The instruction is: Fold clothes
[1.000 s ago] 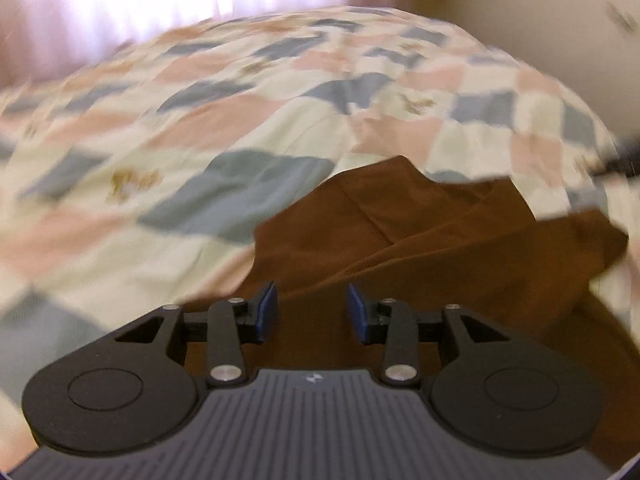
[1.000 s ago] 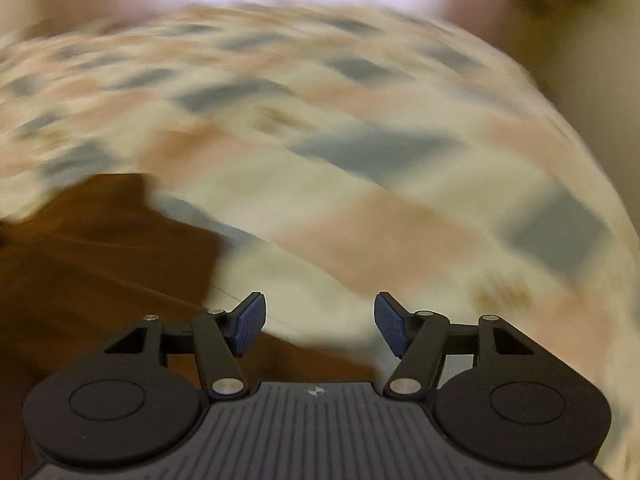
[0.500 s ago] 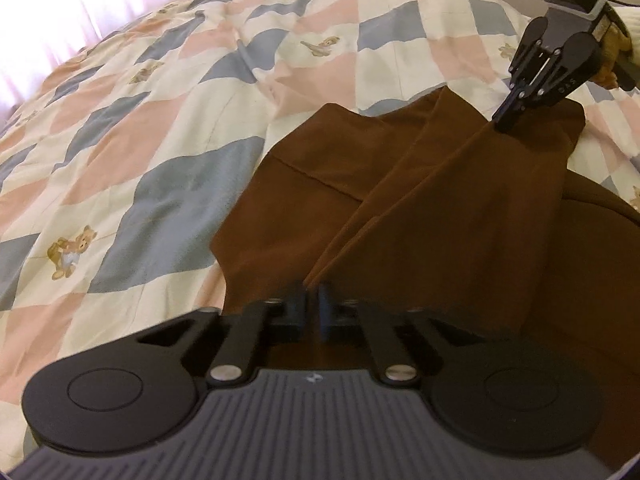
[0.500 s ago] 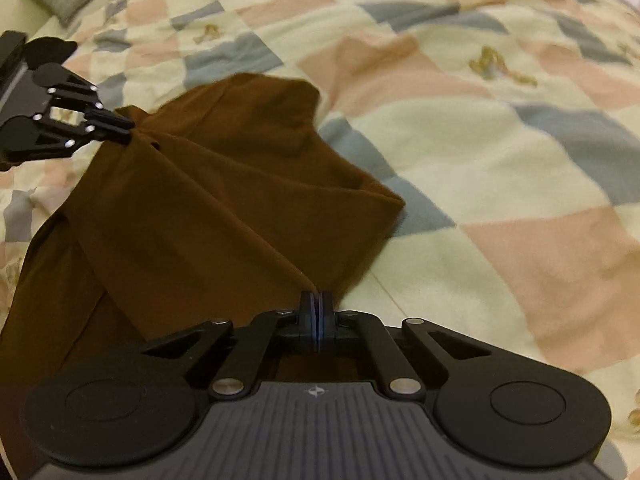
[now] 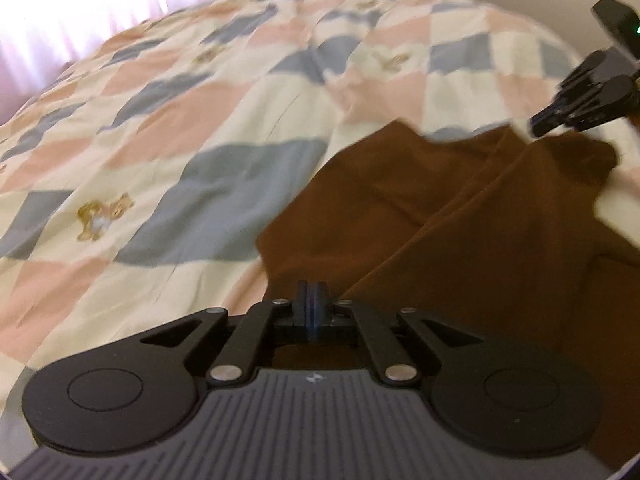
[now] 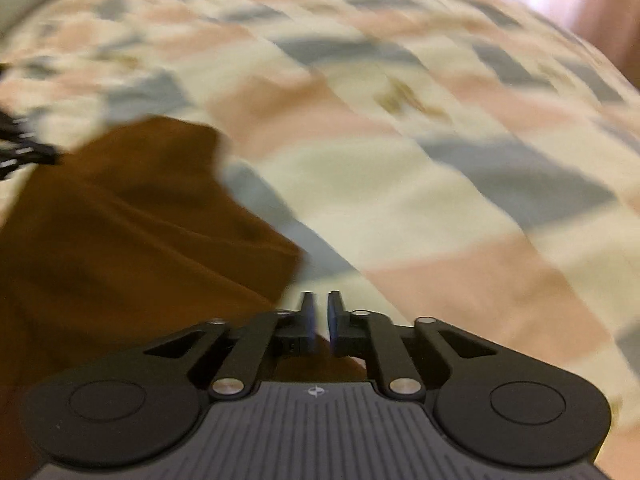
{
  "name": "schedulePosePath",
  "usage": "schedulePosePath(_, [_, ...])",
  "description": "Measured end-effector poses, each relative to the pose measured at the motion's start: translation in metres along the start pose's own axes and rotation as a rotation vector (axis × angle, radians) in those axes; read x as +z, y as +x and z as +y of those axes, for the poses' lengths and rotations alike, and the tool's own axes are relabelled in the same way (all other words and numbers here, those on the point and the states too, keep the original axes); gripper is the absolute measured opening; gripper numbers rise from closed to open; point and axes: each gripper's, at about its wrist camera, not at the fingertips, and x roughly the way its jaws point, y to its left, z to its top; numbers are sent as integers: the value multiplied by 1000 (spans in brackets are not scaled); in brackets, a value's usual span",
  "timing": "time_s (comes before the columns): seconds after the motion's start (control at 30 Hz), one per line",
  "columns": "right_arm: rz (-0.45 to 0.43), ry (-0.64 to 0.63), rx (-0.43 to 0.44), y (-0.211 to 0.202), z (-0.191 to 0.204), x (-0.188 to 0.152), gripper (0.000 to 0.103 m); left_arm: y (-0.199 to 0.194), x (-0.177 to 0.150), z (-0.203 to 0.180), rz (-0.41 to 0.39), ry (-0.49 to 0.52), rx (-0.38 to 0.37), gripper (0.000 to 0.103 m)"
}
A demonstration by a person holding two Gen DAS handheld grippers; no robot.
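Brown garment (image 5: pixel 460 216) is seen lower right on checked quilt (image 5: pixel 168 184), partly doubled over; fold unfinished. Left gripper (image 5: pixel 311 300) is clamped on its edge. Right gripper (image 6: pixel 320 312): fingers slightly parted, grip cannot be told.

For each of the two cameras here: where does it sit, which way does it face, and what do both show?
Left wrist: on the left tool, facing across the brown garment and checked quilt; the right tool shows upper right.
Right wrist: on the right tool, facing across the quilt, garment at left.
Shared: garment and quilt.
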Motion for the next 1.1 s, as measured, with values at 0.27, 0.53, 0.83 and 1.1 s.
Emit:
schedulePosePath(0.27, [-183, 789, -17, -85, -59, -99, 47, -38, -5, -10, -53, -173, 5, 7])
schedulePosePath(0.53, [-248, 1479, 192, -43, -61, -192, 35, -48, -32, -6, 33, -452, -36, 12])
schedulePosePath(0.83, [-436, 949, -102, -111, 8, -88, 11, -89, -72, 21, 54, -566, 42, 15])
schedulePosePath(1.1, [-299, 213, 45, -62, 194, -10, 22, -107, -95, 34, 41, -620, 37, 17])
